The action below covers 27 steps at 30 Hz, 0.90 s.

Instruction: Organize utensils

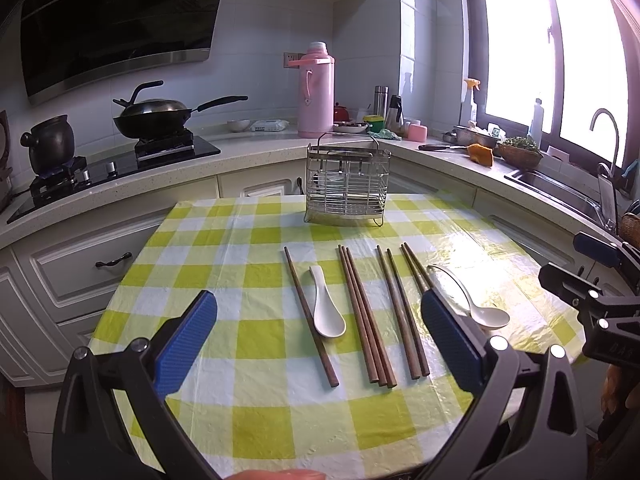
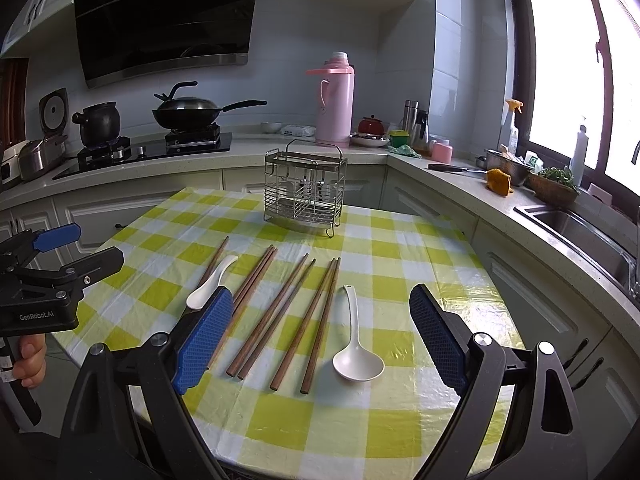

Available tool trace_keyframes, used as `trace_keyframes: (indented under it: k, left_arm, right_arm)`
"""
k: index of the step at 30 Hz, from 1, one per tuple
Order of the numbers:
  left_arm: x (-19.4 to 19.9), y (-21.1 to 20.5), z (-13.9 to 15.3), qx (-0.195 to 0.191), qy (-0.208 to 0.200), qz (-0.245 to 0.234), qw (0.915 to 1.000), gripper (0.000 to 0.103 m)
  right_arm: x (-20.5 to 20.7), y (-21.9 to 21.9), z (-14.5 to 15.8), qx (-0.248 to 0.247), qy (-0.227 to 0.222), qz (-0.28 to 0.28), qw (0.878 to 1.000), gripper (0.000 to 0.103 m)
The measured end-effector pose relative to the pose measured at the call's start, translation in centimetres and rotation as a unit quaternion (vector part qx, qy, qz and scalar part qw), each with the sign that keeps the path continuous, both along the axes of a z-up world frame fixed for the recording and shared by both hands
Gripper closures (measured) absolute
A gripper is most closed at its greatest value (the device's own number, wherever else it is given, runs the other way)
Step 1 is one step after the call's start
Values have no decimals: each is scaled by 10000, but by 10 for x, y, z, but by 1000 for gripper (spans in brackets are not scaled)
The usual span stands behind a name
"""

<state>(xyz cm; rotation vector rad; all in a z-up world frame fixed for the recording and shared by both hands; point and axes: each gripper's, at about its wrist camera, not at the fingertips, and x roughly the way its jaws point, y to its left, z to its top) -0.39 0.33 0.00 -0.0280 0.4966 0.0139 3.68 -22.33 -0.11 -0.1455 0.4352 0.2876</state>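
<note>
both claws, left claw and right claw, wide, holding nothing. chopsticks and two spoons lie on surface before rack.

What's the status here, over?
Left gripper and right gripper open, empty. Chopsticks, two spoons on table; wire caddy unfilled. Path clear.

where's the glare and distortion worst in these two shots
Left wrist view: the window is blown out white, and glare washes the tablecloth near the ladle; counter lines bow from the fisheye. Right wrist view: the window is also overexposed, with sheen on the cloth at the right edge; chopsticks and rack stay sharp.
</note>
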Motion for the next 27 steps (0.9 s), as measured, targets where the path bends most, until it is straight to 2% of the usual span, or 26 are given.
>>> trace_keyframes:
  k: [27]
  left_arm:
    - [-5, -2, 3, 77, -66, 46, 9999, 4]
  right_arm:
    - [-8, -2, 2, 71, -14, 0, 10000, 18]
